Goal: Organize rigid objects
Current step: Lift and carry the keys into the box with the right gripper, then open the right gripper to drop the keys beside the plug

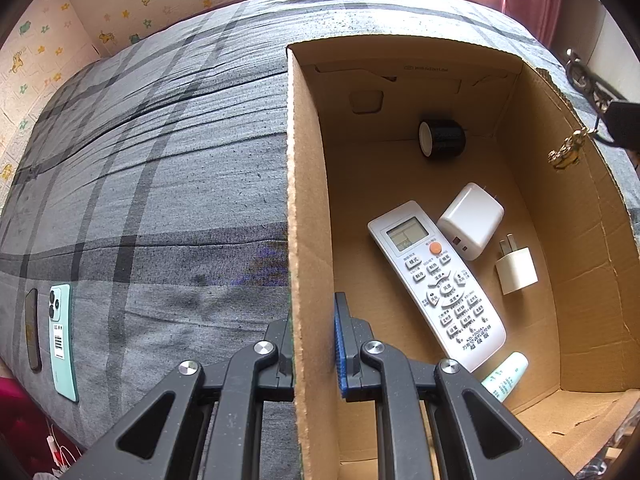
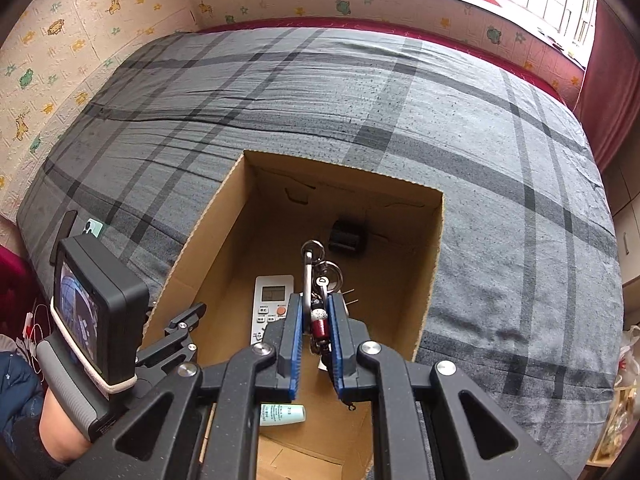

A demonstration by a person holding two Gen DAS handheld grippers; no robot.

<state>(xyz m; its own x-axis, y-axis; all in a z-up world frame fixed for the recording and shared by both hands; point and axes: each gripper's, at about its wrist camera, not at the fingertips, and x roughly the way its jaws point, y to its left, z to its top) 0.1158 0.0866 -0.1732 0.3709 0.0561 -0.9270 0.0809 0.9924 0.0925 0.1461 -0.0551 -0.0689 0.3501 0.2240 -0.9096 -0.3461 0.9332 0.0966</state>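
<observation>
An open cardboard box (image 1: pixel 580 264) (image 2: pixel 200 248) stands on the bed. My left gripper (image 1: pixel 312 332) is shut on the box's left wall, one finger on each side. My right gripper (image 2: pixel 316 320) is shut on a bunch of keys (image 2: pixel 316 276) with a red charm and holds it over the box; the keys' gold charm (image 1: pixel 566 154) hangs at the right rim in the left wrist view. Inside lie a white remote (image 1: pixel 436 284) (image 2: pixel 272 300), a large white charger (image 1: pixel 472 220), a small white plug (image 1: pixel 516 270), a black cylinder (image 1: pixel 442 138) (image 2: pixel 347 236) and a pale tube (image 1: pixel 506 376) (image 2: pixel 282 415).
The bed has a grey plaid sheet (image 1: pixel 160 184) (image 2: pixel 500 200). A mint phone (image 1: pixel 62 340) (image 2: pixel 93 227) and a dark phone (image 1: pixel 33 330) (image 2: pixel 66 226) lie at its left edge. A patterned wall runs behind; a red curtain (image 2: pixel 612 92) hangs at right.
</observation>
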